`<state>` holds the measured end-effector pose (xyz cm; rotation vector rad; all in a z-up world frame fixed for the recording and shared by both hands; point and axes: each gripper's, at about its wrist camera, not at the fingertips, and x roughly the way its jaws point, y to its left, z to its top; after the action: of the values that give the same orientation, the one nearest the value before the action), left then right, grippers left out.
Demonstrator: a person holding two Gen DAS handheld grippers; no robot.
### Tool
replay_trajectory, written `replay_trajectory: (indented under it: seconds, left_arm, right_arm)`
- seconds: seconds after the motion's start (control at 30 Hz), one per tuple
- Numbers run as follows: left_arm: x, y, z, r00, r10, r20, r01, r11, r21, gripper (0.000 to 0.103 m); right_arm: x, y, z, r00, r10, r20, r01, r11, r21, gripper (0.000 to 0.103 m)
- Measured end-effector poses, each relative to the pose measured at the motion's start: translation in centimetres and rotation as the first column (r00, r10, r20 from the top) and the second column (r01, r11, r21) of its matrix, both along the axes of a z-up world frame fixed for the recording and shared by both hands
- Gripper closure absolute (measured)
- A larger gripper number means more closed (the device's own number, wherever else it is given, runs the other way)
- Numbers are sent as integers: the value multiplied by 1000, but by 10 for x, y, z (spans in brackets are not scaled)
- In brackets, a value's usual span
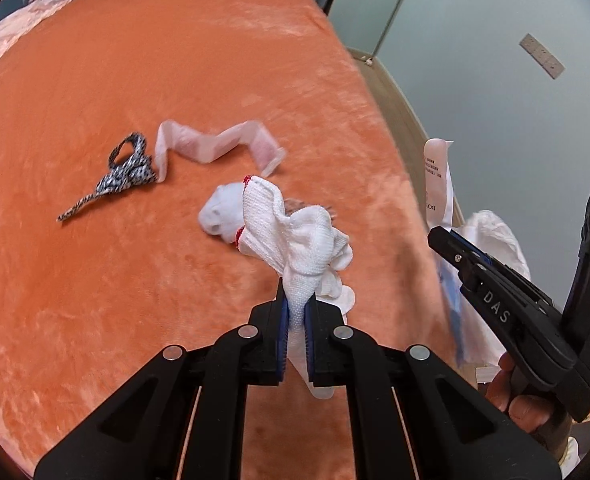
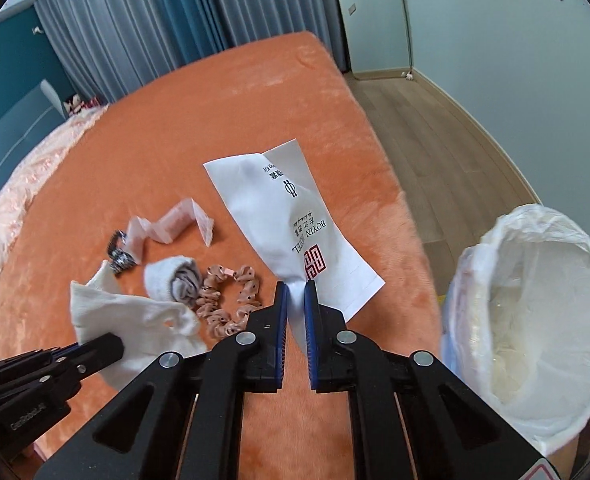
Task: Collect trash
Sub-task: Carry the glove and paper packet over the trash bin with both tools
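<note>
A white knitted glove (image 1: pixel 295 236) is pinched between the fingers of the left gripper (image 1: pixel 296 304) and is held lifted above the orange bed (image 1: pixel 95 120). A white printed paper sleeve (image 2: pixel 291 216) (lettered "BOYIN HOTEL") is clamped between the fingers of the right gripper (image 2: pixel 295 292), also raised over the bed, near its edge. On the bed beneath the glove a rolled white sock (image 2: pixel 171 280) is seen, with a pink dotted scrunchie (image 2: pixel 231 300) lying just beside it. Farther across the bed from the sock, a folded pink paper strip (image 1: pixel 215 146) is laid out, its end touching a black-and-white patterned cord (image 1: pixel 123 172). Off the bed's edge, beside the right gripper, a bin lined with a white bag (image 2: pixel 535 312) is stood on the wooden floor (image 2: pixel 435 128), its mouth open.
</note>
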<state>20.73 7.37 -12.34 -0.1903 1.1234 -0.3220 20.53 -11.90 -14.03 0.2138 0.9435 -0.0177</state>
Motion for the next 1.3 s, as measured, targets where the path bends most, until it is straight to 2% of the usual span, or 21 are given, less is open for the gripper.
replay_trajectory:
  seconds: [0.3,0.53,0.73,1.3]
  left_arm:
    - [-37,-50,64,989,-85,118,87,996,-10,96]
    - [-68,-87,93,972,-153,176,157,987,-9,96]
    - [-89,-124,109,953,-218,210,221,975,6,96]
    - [-115,-205,132,901,-343,267,346,937,39,96]
  right_arm:
    - [-56,-37,60,992,-63,109,61,998,18,95]
    - [-93,-68,86,981,-112,158,110,994,22,95]
    - [-117,-96,98,970,-162,183,160,987,27,95]
    - [-156,-160,107,937,-280,209,277,960,47,95]
